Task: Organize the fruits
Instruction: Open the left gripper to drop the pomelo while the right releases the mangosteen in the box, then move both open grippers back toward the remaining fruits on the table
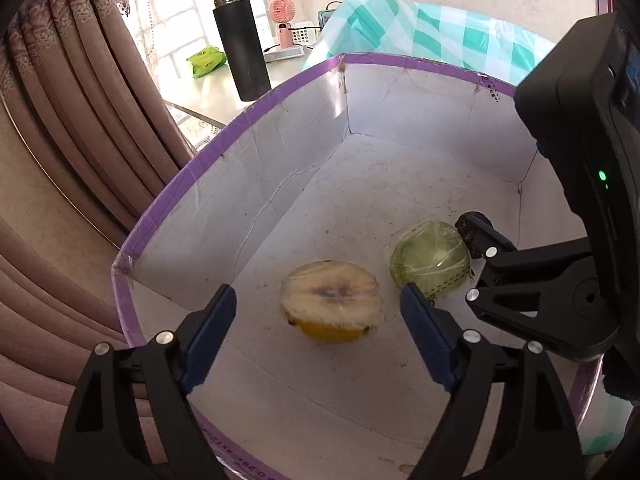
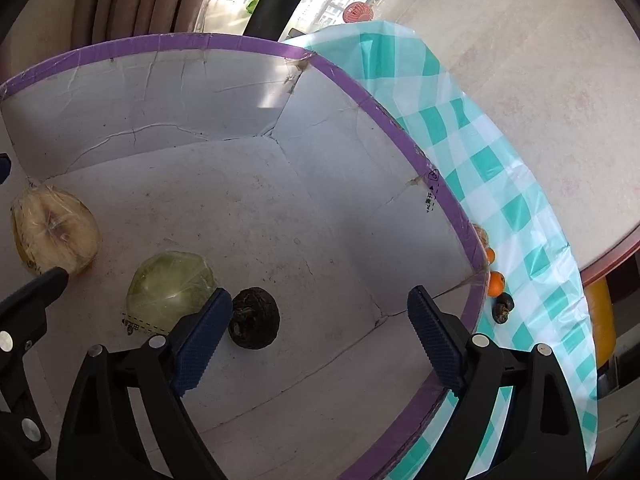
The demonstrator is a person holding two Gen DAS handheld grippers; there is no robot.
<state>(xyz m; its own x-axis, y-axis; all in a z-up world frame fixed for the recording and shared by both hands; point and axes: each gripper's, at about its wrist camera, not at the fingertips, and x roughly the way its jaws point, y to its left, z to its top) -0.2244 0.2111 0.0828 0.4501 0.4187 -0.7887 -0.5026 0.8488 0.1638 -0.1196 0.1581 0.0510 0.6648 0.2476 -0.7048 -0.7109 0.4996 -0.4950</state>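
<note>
A white cardboard box with a purple rim (image 1: 240, 120) holds three fruits. A yellow half fruit in cling film (image 1: 332, 308) lies cut face up between the blue pads of my left gripper (image 1: 318, 296), which is open and clear of it. To its right lies a green wrapped fruit (image 1: 430, 258). A dark shrivelled fruit (image 2: 254, 318) rests on the box floor inside the gap of my right gripper (image 2: 320, 296), close to the left pad and not pressed; that gripper is open. In the right wrist view the green fruit (image 2: 172, 290) and the yellow half (image 2: 54, 236) lie further left.
The box stands on a teal checked tablecloth (image 2: 500, 200). Outside its right wall lie a small orange (image 2: 496, 283) and another dark fruit (image 2: 503, 307). Behind are a black bottle (image 1: 240, 48), a pink fan (image 1: 284, 16), a green packet (image 1: 206, 62) and curtains (image 1: 80, 120).
</note>
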